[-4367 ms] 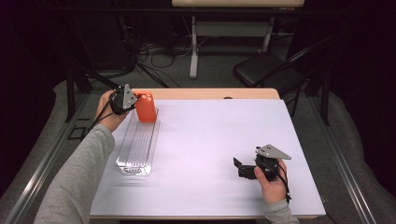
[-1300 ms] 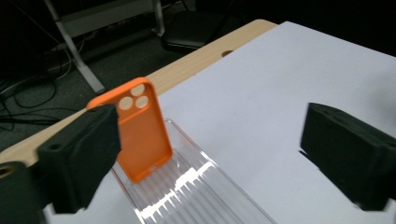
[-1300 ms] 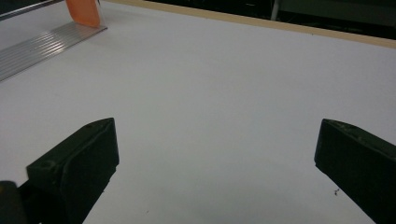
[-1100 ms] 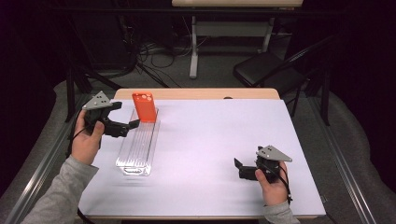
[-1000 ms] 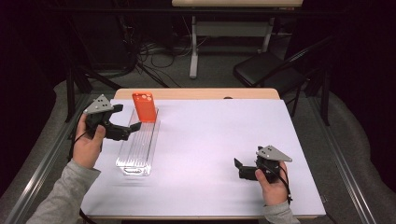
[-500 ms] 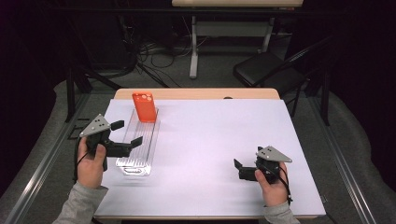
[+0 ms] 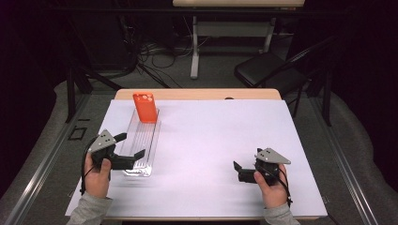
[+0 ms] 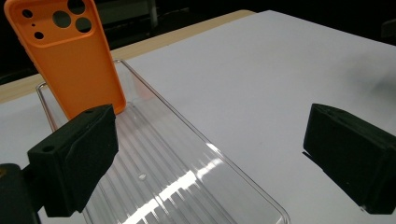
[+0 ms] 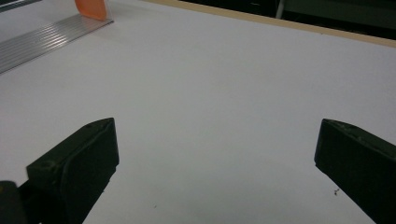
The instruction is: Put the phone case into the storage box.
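An orange phone case [image 7: 145, 107] [image 8: 70, 56] stands upright, leaning in the far end of a long clear ribbed tray [image 7: 142, 143] [image 8: 177, 172] on the left of the white table. My left gripper [image 7: 130, 146] [image 8: 210, 158] is open and empty at the tray's near end, jaws pointing over it, well short of the case. My right gripper [image 7: 238, 171] [image 9: 215, 172] rests open and empty on the bare white surface at the near right, pointing left. In the right gripper view the case's lower edge [image 9: 91, 8] and the tray [image 9: 42, 39] appear far off at top left.
The white sheet [image 7: 220, 136] covers most of the table, with a wooden strip [image 7: 197, 94] along the far edge. A black folding chair [image 7: 267, 70] and table legs stand beyond on the dark floor.
My left gripper has let go of the case and drawn back along the tray's left side to its near end. The case stays upright. The right gripper has not moved.
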Tool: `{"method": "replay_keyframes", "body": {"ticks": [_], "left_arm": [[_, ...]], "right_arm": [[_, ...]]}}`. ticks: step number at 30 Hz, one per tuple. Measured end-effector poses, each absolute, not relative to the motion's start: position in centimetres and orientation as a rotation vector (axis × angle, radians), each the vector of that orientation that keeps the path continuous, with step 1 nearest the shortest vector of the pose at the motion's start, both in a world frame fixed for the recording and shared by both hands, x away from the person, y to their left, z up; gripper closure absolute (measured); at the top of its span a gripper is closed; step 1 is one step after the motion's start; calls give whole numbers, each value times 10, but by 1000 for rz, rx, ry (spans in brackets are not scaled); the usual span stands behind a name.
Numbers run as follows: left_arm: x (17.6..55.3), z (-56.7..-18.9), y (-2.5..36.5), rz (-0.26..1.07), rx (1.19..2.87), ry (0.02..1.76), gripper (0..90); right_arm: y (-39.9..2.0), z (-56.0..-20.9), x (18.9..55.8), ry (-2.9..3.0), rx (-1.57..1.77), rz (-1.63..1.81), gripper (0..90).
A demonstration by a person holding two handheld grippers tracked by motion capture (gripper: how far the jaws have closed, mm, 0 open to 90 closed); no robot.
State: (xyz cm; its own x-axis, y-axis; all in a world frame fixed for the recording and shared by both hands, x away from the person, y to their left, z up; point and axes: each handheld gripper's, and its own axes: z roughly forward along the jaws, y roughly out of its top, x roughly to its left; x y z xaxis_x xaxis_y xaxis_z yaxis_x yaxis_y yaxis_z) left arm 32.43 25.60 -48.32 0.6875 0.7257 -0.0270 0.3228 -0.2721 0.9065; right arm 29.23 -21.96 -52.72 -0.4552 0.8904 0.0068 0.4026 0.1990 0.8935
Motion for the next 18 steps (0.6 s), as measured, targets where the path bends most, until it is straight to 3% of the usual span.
{"method": "replay_keyframes", "body": {"ticks": [18], "left_arm": [[318,-497,265,479,1825,812,34]], "right_arm": [[-215,-533,292,1989,1175,1198,0]]}}
